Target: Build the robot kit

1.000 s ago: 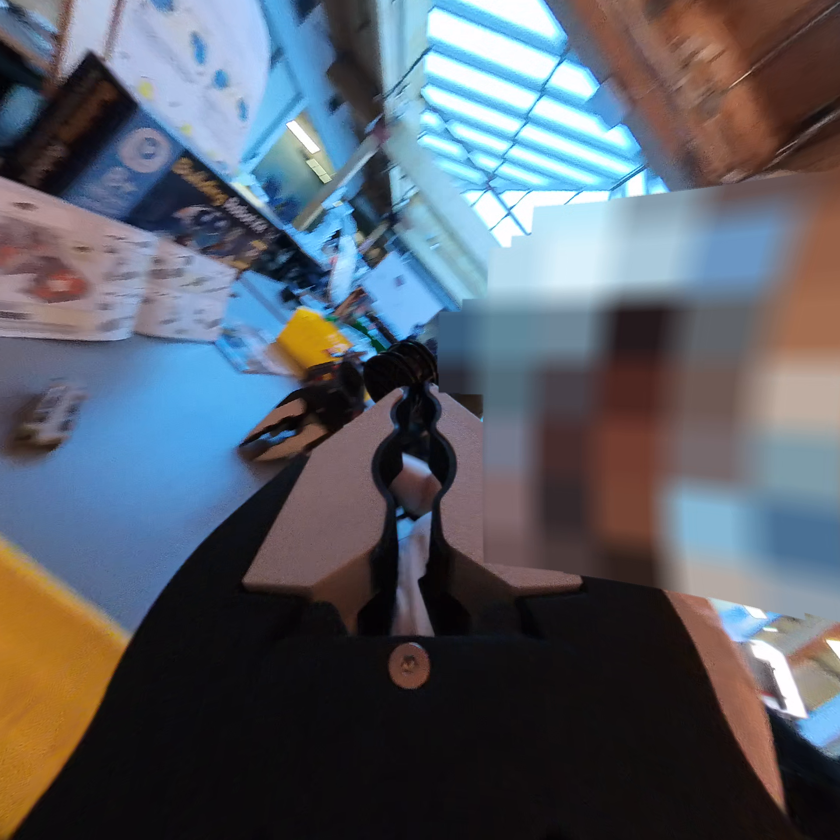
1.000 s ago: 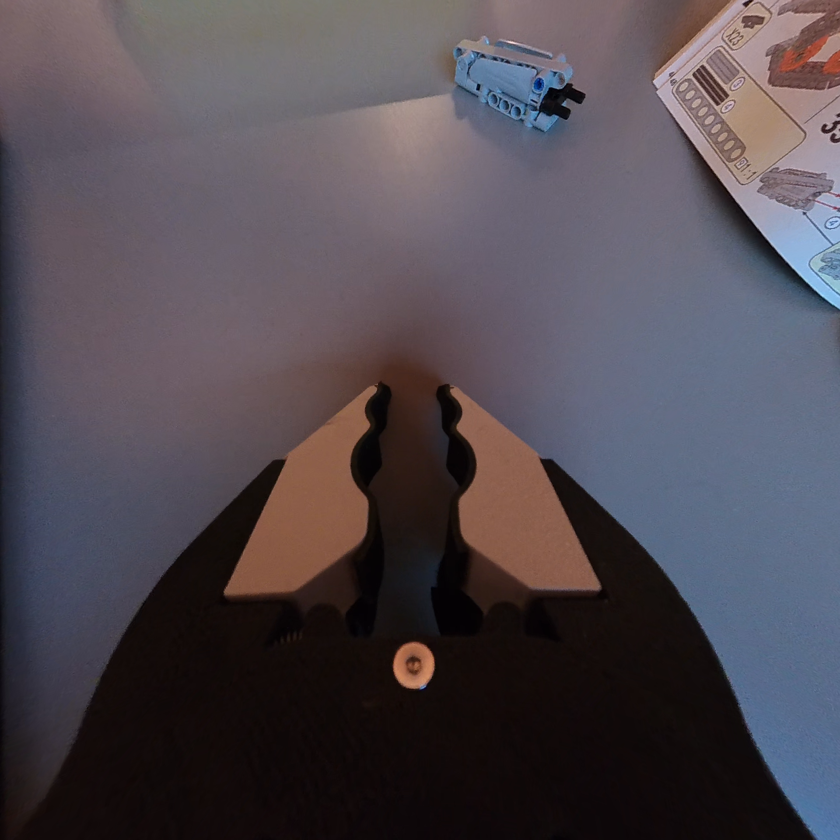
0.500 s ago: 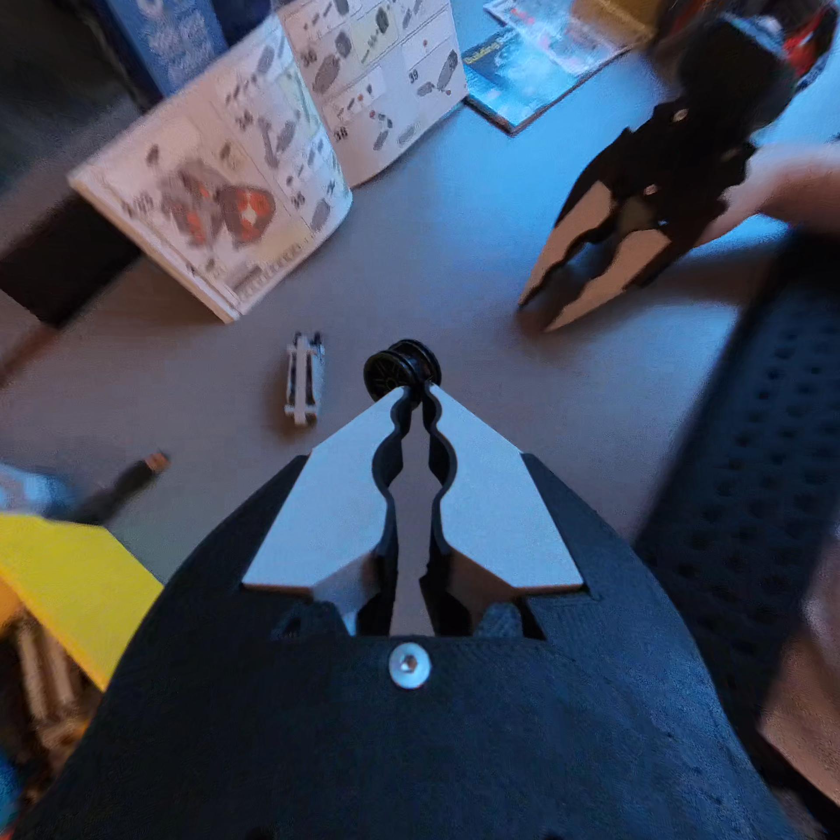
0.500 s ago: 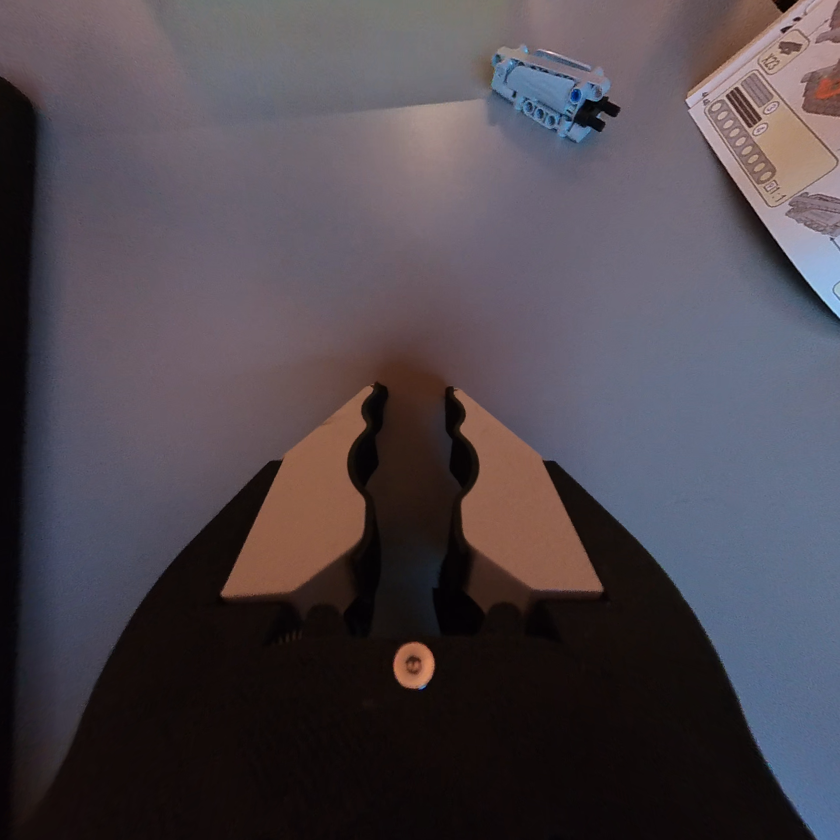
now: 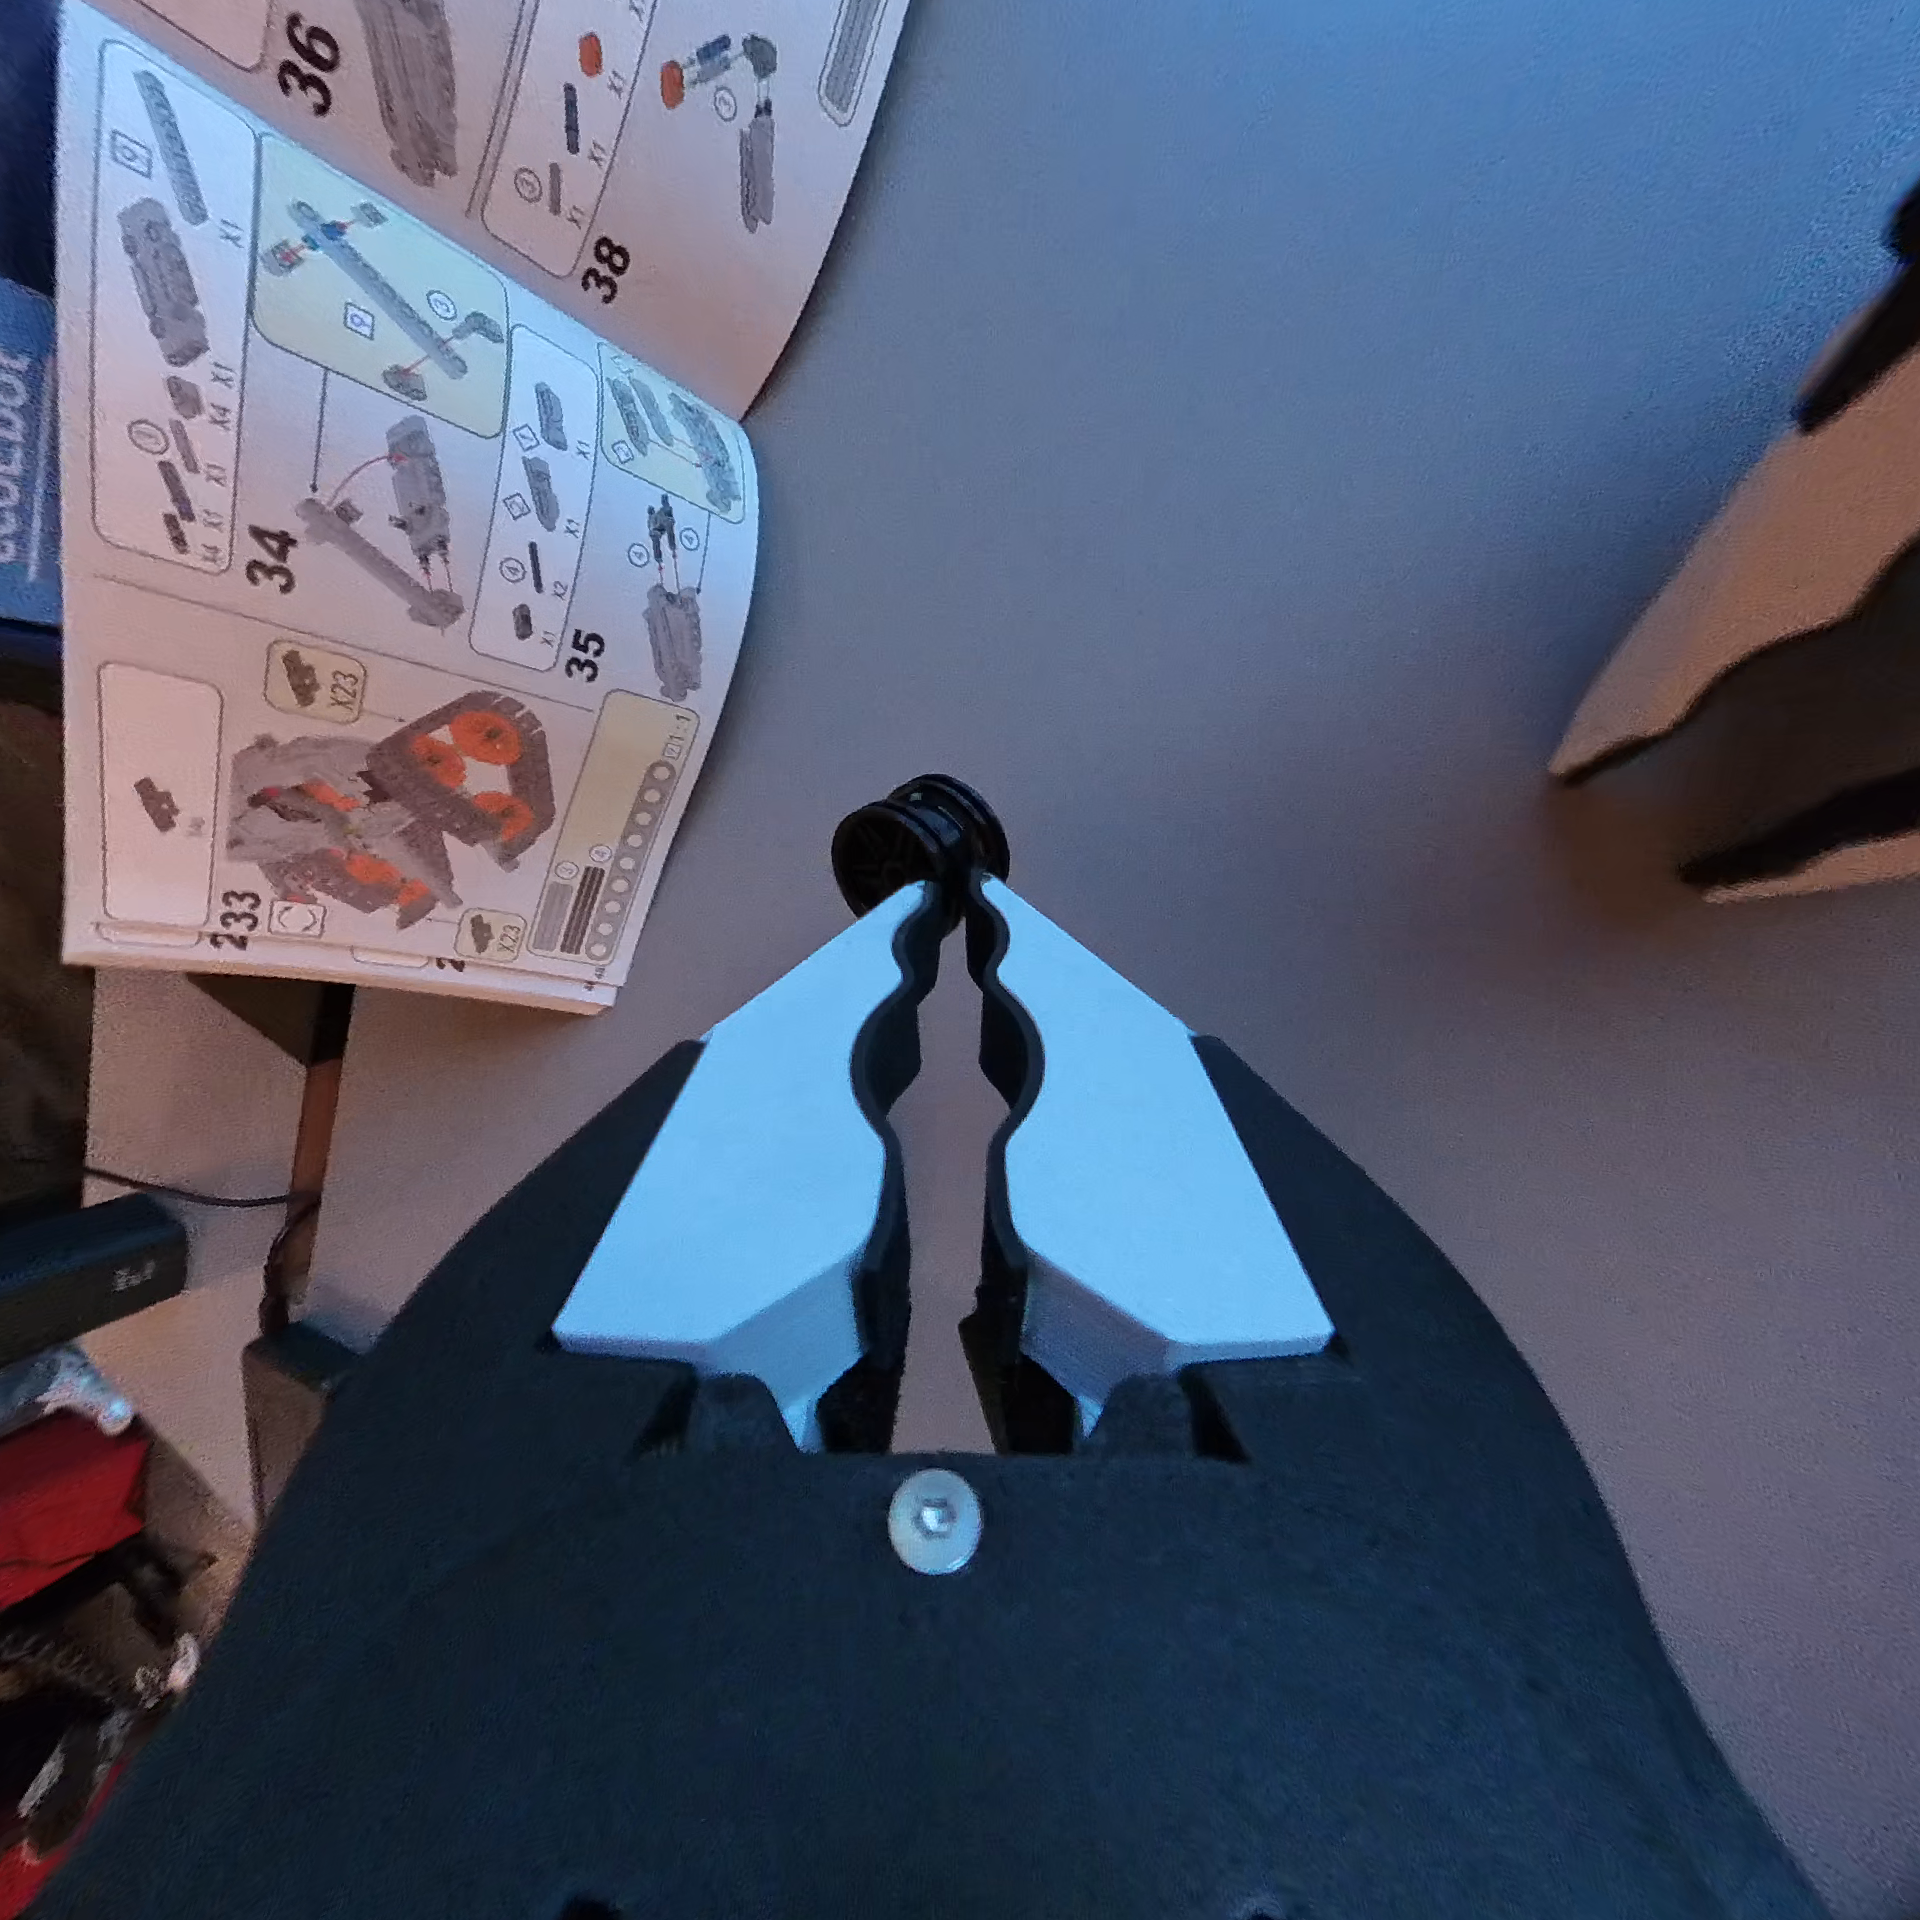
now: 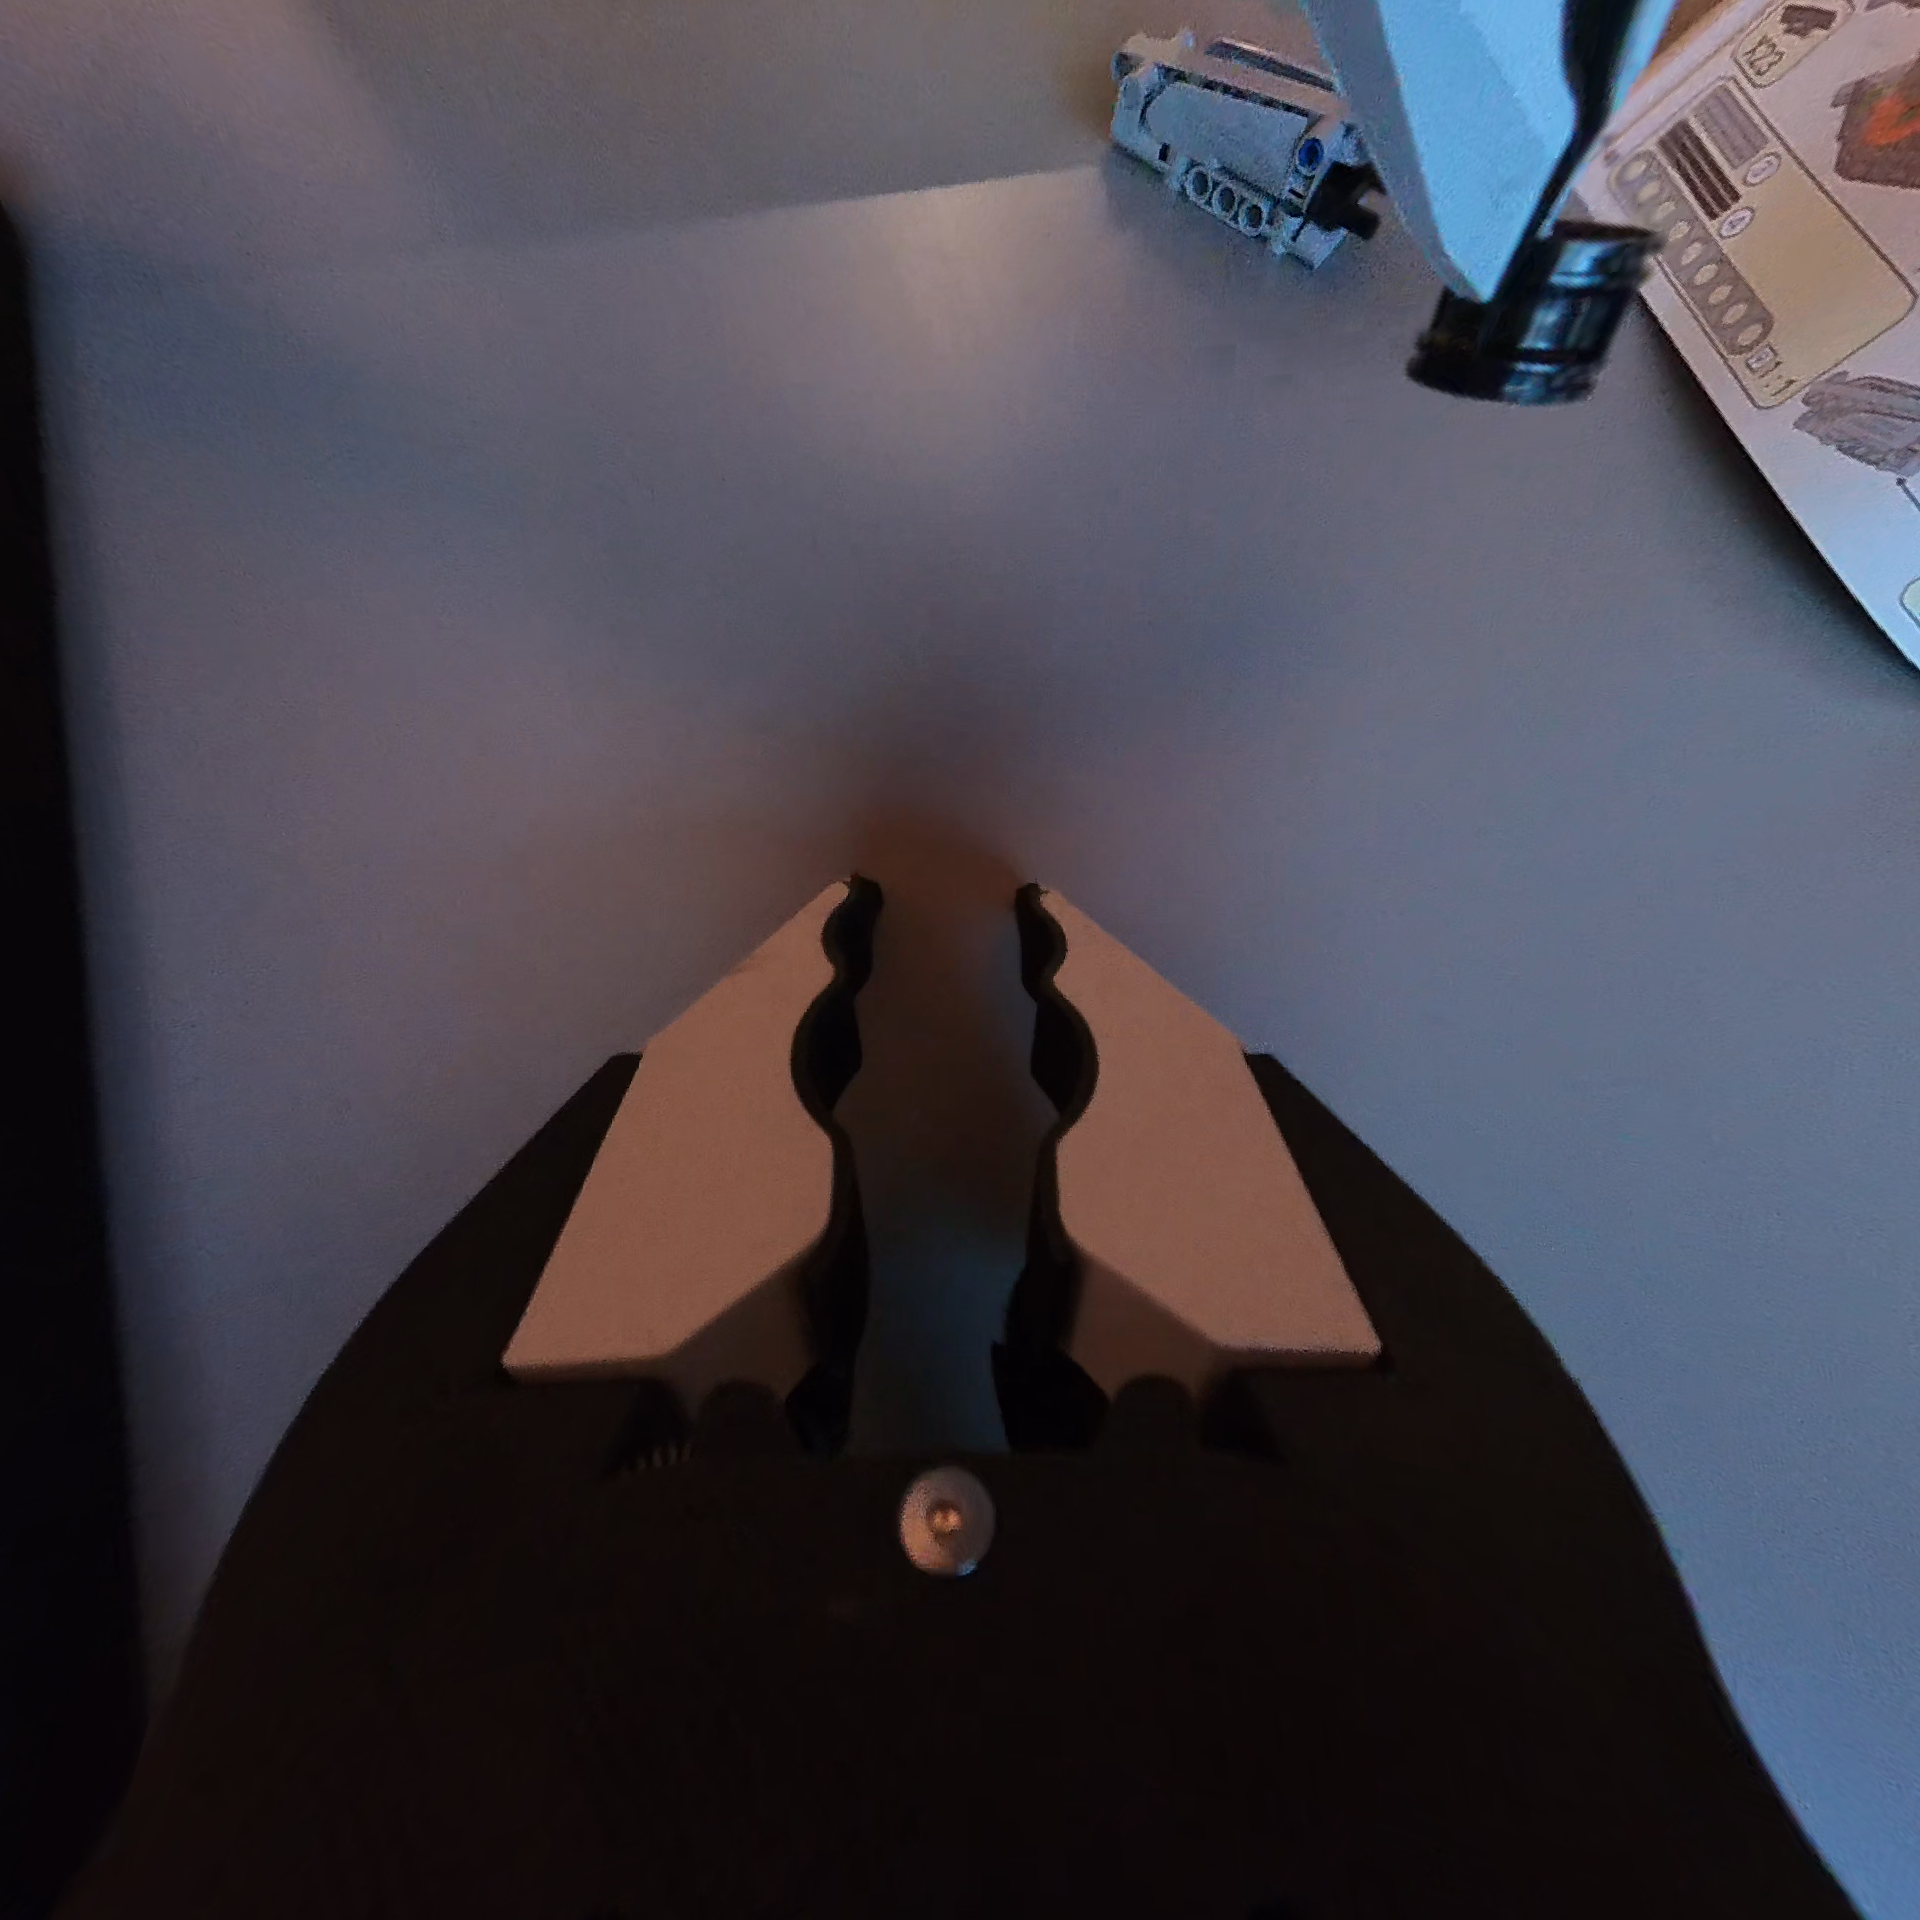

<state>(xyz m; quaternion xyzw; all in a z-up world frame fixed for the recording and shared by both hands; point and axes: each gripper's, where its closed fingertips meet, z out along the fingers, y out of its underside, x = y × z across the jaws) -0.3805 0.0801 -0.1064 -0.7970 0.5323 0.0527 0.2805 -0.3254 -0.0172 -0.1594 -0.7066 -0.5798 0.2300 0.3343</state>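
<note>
My left gripper (image 5: 951, 891) is shut on a small black wheel hub (image 5: 920, 840) and holds it above the grey table (image 5: 1247, 468). The hub (image 6: 1527, 322) and the left gripper's tips also show in the right wrist view at the top right. My right gripper (image 6: 945, 894) is open and empty, tips close to the table (image 6: 623, 520). It also shows at the right edge of the left wrist view (image 5: 1756, 707). A small grey-white brick assembly (image 6: 1236, 156) with black pins lies on the table just left of the held hub.
An open instruction booklet (image 5: 395, 499) lies on the table at the left; its corner shows in the right wrist view (image 6: 1787, 343). Dark clutter and a red thing (image 5: 73, 1486) sit past the table's left edge. A dark strip (image 6: 42, 1039) runs down the left border. The tips of one gripper are about 12 cm away from the tips of the other.
My left gripper swung from pointing up at the ceiling down over the table, still holding the hub, and now hangs near the brick assembly. The right gripper drifted slightly and stayed open.
</note>
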